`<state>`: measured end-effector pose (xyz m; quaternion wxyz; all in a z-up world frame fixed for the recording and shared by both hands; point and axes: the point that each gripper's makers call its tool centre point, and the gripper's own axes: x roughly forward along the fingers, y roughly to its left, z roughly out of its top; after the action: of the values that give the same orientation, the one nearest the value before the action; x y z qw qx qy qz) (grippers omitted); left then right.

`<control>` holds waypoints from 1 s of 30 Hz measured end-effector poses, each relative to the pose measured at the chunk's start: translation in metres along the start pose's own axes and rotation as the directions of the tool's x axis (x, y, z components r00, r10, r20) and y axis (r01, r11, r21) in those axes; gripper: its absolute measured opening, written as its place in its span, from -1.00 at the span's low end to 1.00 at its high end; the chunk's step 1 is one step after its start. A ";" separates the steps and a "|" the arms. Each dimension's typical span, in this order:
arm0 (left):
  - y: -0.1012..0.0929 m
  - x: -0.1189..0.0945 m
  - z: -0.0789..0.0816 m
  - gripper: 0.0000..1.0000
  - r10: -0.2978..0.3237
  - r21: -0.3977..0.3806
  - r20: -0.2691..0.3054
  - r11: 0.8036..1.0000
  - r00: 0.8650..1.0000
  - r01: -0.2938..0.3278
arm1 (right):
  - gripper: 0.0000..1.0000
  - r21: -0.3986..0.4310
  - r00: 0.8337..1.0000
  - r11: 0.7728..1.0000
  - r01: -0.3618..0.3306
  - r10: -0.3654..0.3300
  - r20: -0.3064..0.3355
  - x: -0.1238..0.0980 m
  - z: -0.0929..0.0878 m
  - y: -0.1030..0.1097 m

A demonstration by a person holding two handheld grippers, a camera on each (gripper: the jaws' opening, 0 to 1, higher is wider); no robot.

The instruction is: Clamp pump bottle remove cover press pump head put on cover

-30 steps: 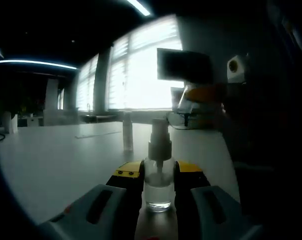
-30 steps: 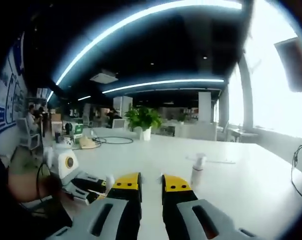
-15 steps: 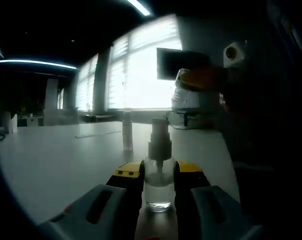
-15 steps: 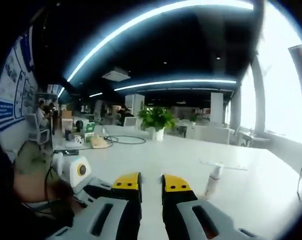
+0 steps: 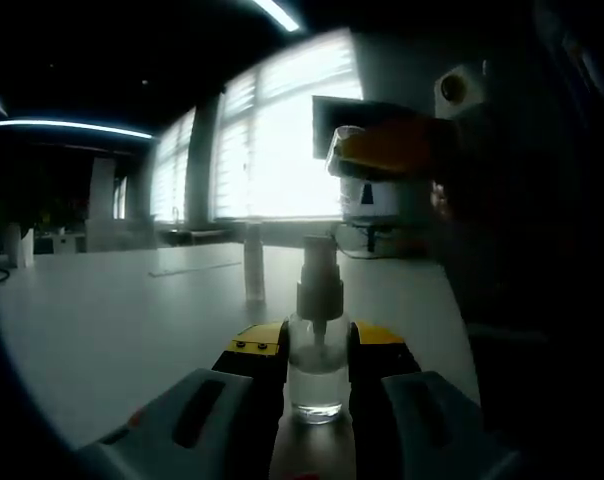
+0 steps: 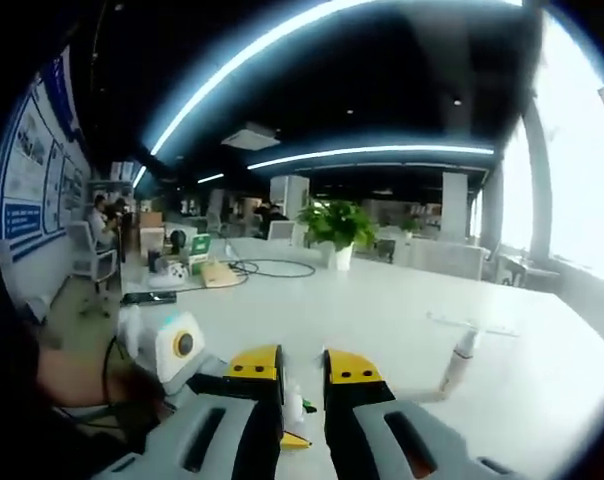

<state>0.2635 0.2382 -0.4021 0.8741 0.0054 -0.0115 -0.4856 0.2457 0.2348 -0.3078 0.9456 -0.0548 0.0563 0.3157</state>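
**Pump bottle clamped, cover standing apart**

In the left gripper view we see our left gripper (image 5: 317,352) with its jaws clenched on the clear pump bottle (image 5: 316,375), which stands upright on the white surface (image 5: 122,310). Its pump head (image 5: 319,270) is bare. The cover (image 5: 254,262), a slim clear tube, stands upright on the surface at about 11 o'clock from the bottle, well apart from it. Our right gripper (image 5: 382,165) hangs above the pump head, at about 1 o'clock.

In the right gripper view our right gripper (image 6: 302,368) points down, its jaws nearly together with nothing between them. The pump head (image 6: 293,400) shows just below the gap. The cover (image 6: 460,358) stands at 3 o'clock
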 end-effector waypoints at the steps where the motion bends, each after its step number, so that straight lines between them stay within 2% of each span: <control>1: 0.000 0.000 0.000 -0.71 0.000 0.000 0.000 1.000 1.000 0.000 | -0.80 0.000 1.000 1.000 -0.002 0.002 -0.002 0.001 0.000 0.001; 18: -0.002 0.001 0.000 -0.71 -0.003 0.001 -0.001 1.000 1.000 0.003 | -0.80 -0.019 0.996 0.999 -0.044 0.042 -0.080 0.012 -0.017 0.013; 30: -0.003 0.001 0.001 -0.71 -0.003 0.003 0.000 1.000 1.000 0.003 | -0.80 -0.019 0.992 0.999 -0.049 0.047 -0.120 0.018 -0.027 0.012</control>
<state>0.2612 0.2361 -0.4008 0.8733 0.0070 -0.0121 -0.4870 0.2504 0.2513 -0.3383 0.9320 -0.0829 0.1108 0.3350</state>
